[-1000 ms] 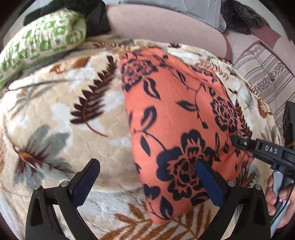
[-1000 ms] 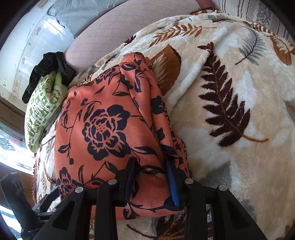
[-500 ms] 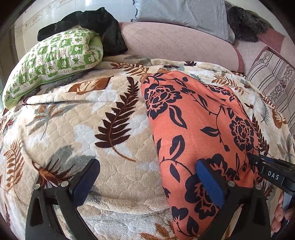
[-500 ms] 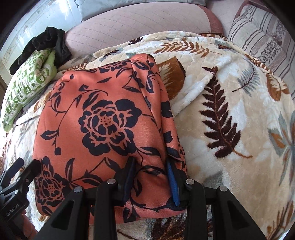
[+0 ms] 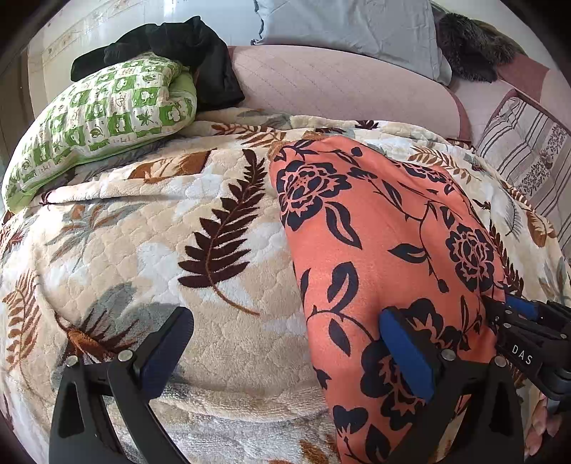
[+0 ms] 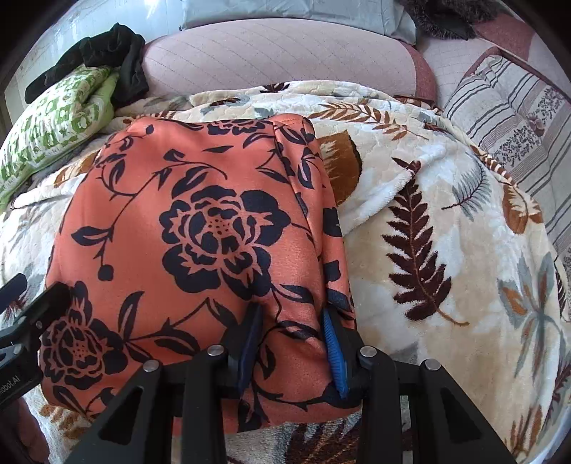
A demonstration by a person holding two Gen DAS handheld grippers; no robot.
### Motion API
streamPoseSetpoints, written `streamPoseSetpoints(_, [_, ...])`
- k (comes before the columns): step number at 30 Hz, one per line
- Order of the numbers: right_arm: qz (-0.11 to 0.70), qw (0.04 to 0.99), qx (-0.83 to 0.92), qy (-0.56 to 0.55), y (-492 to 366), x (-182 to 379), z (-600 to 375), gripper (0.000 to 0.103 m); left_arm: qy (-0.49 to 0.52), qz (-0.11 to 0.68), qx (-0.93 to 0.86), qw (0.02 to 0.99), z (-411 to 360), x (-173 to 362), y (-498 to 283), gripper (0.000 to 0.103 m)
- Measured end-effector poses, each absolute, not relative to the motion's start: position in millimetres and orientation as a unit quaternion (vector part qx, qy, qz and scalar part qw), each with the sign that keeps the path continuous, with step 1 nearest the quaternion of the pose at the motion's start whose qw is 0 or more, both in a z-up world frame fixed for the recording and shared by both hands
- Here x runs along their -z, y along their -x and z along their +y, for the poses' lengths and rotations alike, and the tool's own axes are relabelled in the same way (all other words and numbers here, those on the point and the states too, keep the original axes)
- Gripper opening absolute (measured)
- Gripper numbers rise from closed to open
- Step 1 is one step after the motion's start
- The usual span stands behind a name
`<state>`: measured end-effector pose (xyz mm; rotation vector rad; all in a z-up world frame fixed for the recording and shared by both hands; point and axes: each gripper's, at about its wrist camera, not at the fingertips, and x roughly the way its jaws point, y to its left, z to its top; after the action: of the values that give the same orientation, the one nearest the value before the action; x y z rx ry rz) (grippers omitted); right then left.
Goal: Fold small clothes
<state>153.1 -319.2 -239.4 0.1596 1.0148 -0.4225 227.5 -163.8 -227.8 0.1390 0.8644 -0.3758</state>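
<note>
An orange garment with black flowers (image 5: pixel 385 228) (image 6: pixel 200 221) lies folded on a cream leaf-patterned blanket (image 5: pixel 200 250) (image 6: pixel 446 250). My right gripper (image 6: pixel 291 312) is shut on a bunched fold at the garment's near right corner, with fabric pinched between the blue pads. In the left wrist view the right gripper (image 5: pixel 517 321) shows at the garment's right edge. My left gripper (image 5: pixel 283 319) stands wide open at the near left corner. One finger hangs over the cloth, the other over the blanket, and neither pad presses anything. The left gripper (image 6: pixel 21 321) also shows in the right wrist view.
A green patterned pillow (image 5: pixel 100 117) with black clothing (image 5: pixel 178 43) on it lies at the back left. A pink padded cushion (image 6: pixel 278 53) and a grey pillow (image 5: pixel 349 28) sit behind. Striped bedding (image 6: pixel 506 114) is on the right. A hand (image 5: pixel 542 428) holds the right gripper.
The right gripper has rolled and shifted sideways while keeping its hold on the garment's corner. The left view has tilted up, showing more pillow. The left gripper stays open.
</note>
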Motion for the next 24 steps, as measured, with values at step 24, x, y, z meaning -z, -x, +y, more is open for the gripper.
streamPoseSetpoints(24, [0.478, 0.853, 0.201, -0.057, -153.6, 236.5, -314.9, 0.039, -0.078, 0.468, 0.215, 0.854, -168.1, 238.7, -247.1, 0.103])
